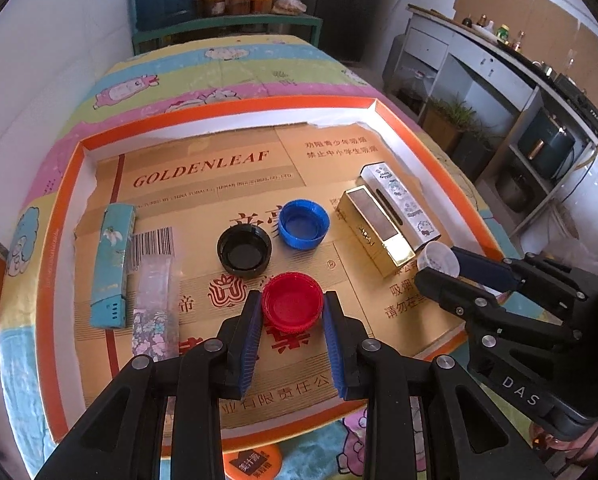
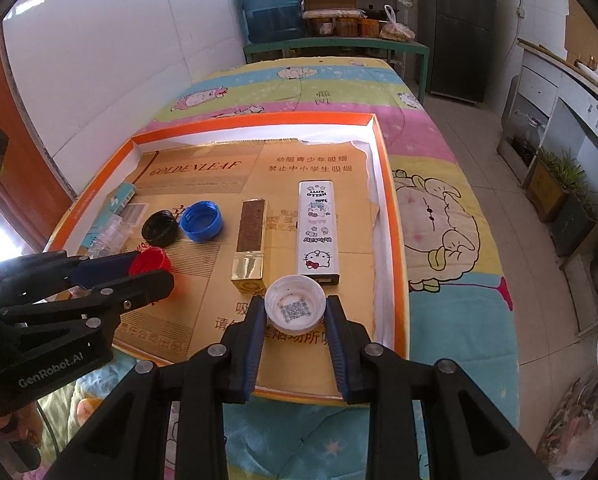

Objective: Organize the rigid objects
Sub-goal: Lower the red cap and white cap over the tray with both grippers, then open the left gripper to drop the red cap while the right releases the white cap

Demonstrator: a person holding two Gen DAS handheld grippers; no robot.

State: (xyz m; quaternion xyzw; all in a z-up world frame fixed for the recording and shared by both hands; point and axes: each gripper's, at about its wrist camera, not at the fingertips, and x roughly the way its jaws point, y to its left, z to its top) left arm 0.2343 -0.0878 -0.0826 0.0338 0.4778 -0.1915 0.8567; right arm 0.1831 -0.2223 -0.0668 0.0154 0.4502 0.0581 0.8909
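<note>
left gripper (image 1: 292,307): clamped on the red cap (image 1: 293,301), low over the tray (image 1: 65,200) front.
right gripper (image 2: 295,307): clamped on the white cap (image 2: 295,303), near the gold box (image 2: 250,240).
done: black cap (image 1: 243,250) and blue cap (image 1: 304,224) lay side by side; boxes lined up.
left: both held caps not yet placed.

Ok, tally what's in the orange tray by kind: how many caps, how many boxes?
Bottle caps: 4 – red cap in the left gripper, white cap in the right gripper, black cap, blue cap.
Slim boxes: 4 – teal box, clear floral box, gold box, white Hello Kitty box.
Total: 8
</note>
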